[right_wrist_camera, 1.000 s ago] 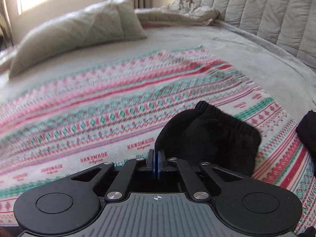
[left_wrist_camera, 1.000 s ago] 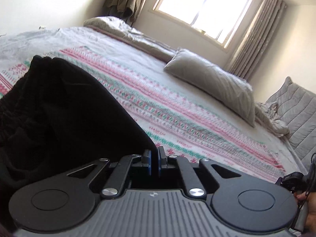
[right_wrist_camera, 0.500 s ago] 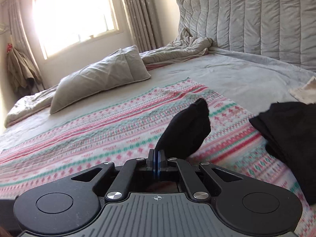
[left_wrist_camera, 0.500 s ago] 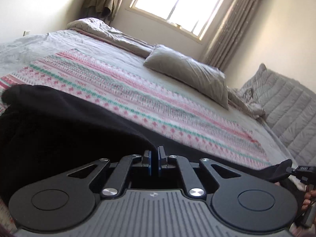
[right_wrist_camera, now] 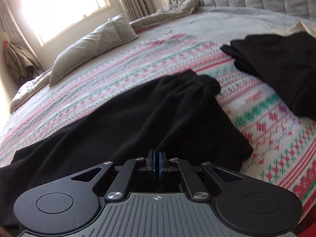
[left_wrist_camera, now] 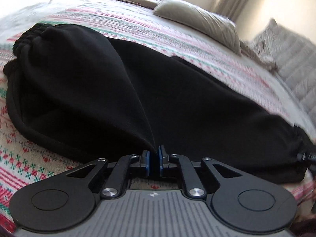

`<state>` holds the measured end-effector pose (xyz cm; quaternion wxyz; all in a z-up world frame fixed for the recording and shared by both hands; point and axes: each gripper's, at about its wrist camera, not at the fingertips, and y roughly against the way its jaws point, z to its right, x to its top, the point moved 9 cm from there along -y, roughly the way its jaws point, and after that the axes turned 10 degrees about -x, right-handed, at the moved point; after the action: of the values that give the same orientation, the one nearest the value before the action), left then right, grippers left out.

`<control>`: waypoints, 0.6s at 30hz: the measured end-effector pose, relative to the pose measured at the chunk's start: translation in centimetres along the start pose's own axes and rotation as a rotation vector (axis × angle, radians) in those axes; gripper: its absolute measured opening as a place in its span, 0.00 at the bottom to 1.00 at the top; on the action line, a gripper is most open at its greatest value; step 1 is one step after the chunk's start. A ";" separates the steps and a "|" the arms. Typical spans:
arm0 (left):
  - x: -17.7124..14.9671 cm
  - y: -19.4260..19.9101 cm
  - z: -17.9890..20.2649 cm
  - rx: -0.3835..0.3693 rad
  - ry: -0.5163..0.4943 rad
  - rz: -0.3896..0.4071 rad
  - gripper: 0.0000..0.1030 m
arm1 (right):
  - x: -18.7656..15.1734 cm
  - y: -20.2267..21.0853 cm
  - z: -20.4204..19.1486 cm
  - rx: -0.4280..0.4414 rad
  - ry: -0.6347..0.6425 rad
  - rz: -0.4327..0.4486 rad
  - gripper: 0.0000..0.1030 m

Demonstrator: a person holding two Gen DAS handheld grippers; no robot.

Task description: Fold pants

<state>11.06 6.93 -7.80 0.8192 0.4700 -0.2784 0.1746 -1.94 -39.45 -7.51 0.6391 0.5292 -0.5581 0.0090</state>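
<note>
The black pants (left_wrist_camera: 138, 90) lie stretched across the patterned blanket (left_wrist_camera: 197, 59) on the bed, their long axis running crosswise in front of both grippers, with the gathered waistband (left_wrist_camera: 25, 39) at the far left of the left wrist view and a leg cuff (right_wrist_camera: 201, 83) toward the right of the right wrist view. The left gripper (left_wrist_camera: 155, 161) sits at the near edge of the cloth, where a raised fold of fabric runs down to a point between its blue pads; its jaws are opening, a narrow gap shows between them, and the fabric tip no longer looks pinched. The right gripper (right_wrist_camera: 157, 165) is low over the leg end, its jaws also opening but barely parted, a ridge of cloth rising right at their tips; whether any cloth is still between them cannot be told. Judging from this, the pants have just been laid doubled lengthwise, and the next fold would bring one end over the other along that long axis, each hand nearest its own end. Only the right wrist view shows a second dark garment (right_wrist_camera: 276, 65) lying apart toward the headboard; only the left shows the waistband.
</note>
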 end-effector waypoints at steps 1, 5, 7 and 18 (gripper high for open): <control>-0.1 -0.2 0.4 0.010 -0.046 -0.014 0.25 | -0.1 0.0 0.3 0.011 -0.006 -0.003 0.09; 0.2 0.2 2.3 0.012 -0.199 0.005 0.42 | 0.0 0.7 1.3 0.062 -0.037 0.002 0.24; 0.0 0.2 4.2 -0.023 -0.296 0.016 0.53 | 0.6 1.2 2.2 0.098 -0.099 0.006 0.32; -1.2 -6.3 17.5 -0.193 -0.703 -0.011 0.75 | 2.9 0.6 4.5 0.240 -0.308 -0.061 0.41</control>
<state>8.49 -11.42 -5.73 0.7149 0.4231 -0.5558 -0.0292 -4.35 -43.92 -5.88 0.4783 0.6135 -0.6278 -0.0251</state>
